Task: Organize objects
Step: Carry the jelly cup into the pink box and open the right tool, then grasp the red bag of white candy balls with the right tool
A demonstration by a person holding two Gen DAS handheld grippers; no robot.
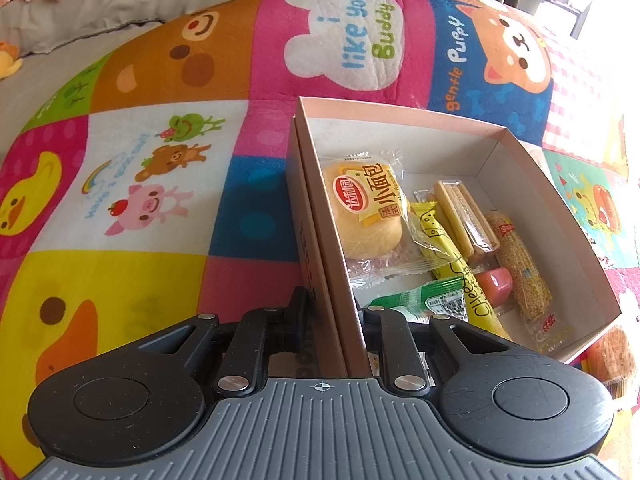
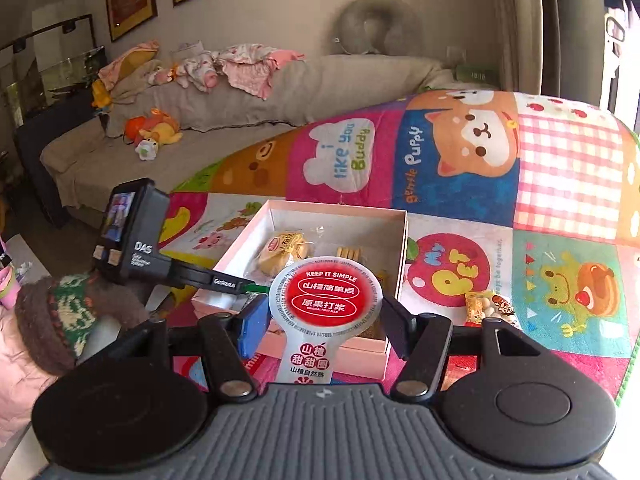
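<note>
The left gripper (image 1: 334,312) is clamping its jaws on the box (image 1: 560,216) wall; the right gripper (image 2: 326,316) is gripping a round red-labelled snack pack (image 2: 326,296) above the mat (image 2: 560,184).

Mat (image 1: 160,184) w/ bright cartoon-animal patchwork; box (image 2: 394,264) pale pink; lollipop pack (image 2: 329,295) red & white.

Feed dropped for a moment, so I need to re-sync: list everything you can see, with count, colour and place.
box: one, pale pink, open on mat
mat: one, multicoloured cartoon patchwork, under box
bread bun pack: one, yellow, in box
snack sticks: several, yellow and tan, in box
round hawthorn snack: one, red and white, between right claw's fingers
loose snack pack: one, yellow and white, on mat right of box
sofa: one, beige, behind
left claw: on box wall
right claw: holding snack
</note>
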